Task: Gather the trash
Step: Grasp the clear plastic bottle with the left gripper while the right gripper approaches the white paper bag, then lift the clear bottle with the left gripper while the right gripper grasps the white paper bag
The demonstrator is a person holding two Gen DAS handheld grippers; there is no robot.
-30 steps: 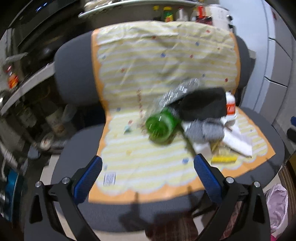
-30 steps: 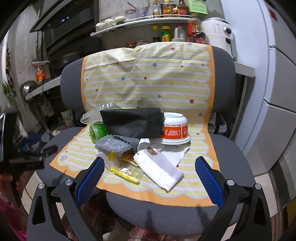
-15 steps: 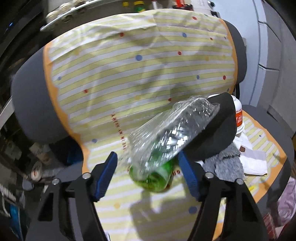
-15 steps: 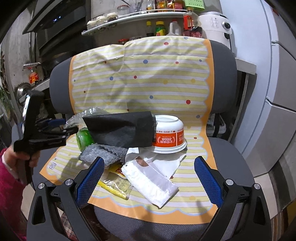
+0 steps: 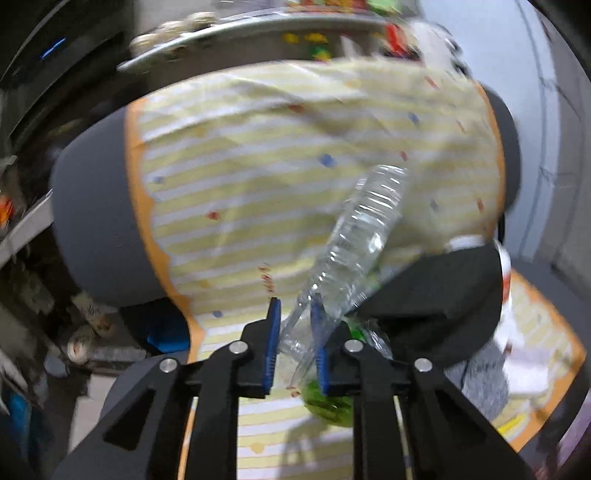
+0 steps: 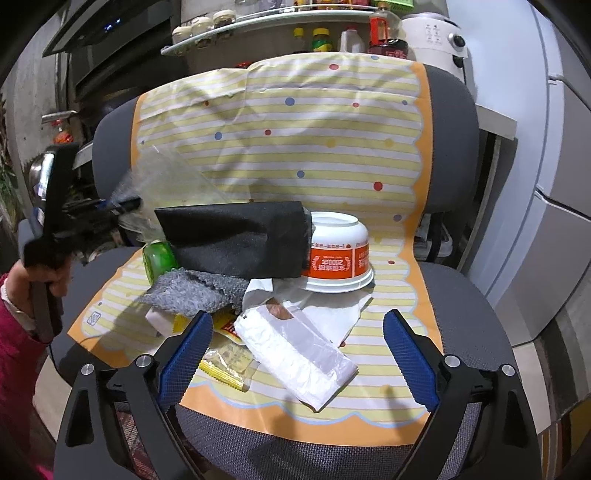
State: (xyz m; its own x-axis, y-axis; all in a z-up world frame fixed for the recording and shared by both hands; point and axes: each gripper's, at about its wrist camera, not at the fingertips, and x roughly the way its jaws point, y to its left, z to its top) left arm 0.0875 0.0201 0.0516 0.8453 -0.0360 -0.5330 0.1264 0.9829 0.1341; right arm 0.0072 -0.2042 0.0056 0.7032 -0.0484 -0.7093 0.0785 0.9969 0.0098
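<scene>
A crushed clear plastic bottle (image 5: 362, 229) slants up from the pile on a chair's striped yellow cover (image 6: 295, 147). My left gripper (image 5: 294, 304) is closing, its blue pads squeezing the bottle's lower end; the right wrist view shows it at the left (image 6: 125, 203), with the bottle (image 6: 162, 177) blurred. A green container (image 6: 159, 258) lies below it. The pile also holds a black sheet (image 6: 236, 236), an upturned white-and-orange bowl (image 6: 340, 254), a grey cloth (image 6: 195, 291), a white plastic bag (image 6: 295, 350) and a yellow wrapper (image 6: 225, 362). My right gripper (image 6: 297, 321) hovers over the bag, wide but closing slightly, touching nothing.
The grey mesh chair (image 6: 461, 314) stands before a shelf of bottles and jars (image 6: 321, 37) and a white appliance (image 6: 436, 33). White cabinet fronts (image 6: 554, 184) rise at the right. A person's hand (image 6: 37, 273) in a red sleeve holds the left gripper.
My left gripper went in to the clear bottle and closed on it from wide open, and the bottle now tilts up off the pile. My right gripper came nearer and lower over the seat.
</scene>
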